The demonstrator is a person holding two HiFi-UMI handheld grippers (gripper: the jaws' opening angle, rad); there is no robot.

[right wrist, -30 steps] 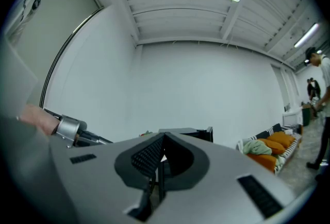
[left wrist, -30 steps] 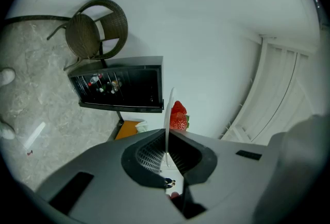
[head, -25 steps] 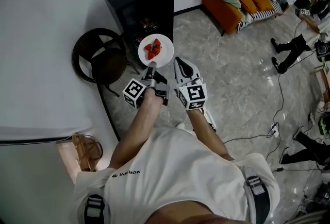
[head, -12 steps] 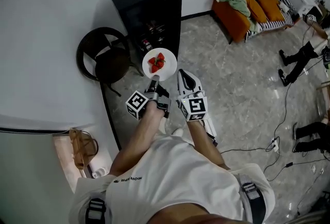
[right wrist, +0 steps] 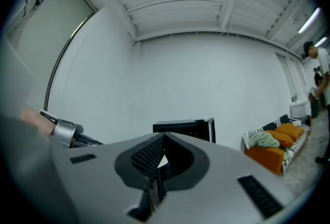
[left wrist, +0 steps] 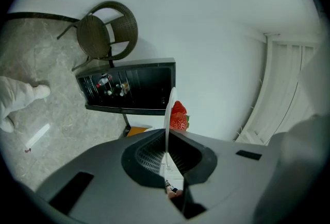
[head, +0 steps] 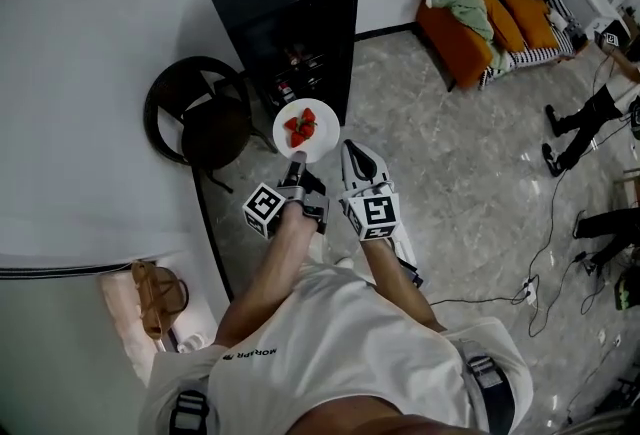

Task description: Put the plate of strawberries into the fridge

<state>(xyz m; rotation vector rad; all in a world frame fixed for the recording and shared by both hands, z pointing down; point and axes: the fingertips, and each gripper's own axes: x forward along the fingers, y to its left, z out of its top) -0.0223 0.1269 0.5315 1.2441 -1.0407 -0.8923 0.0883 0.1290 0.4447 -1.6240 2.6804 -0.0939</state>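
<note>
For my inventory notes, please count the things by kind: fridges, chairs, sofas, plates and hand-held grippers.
Fridge: 1
Chair: 1
Sofa: 1
Plate: 1
Grippers: 2 (left gripper, right gripper)
Total: 6

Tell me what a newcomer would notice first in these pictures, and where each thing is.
The white plate of red strawberries stands out most. The left gripper clamps it by the rim, in front of the black fridge, whose door stands open. Next comes the orange sofa against the wall at the upper right of the head view.
</note>
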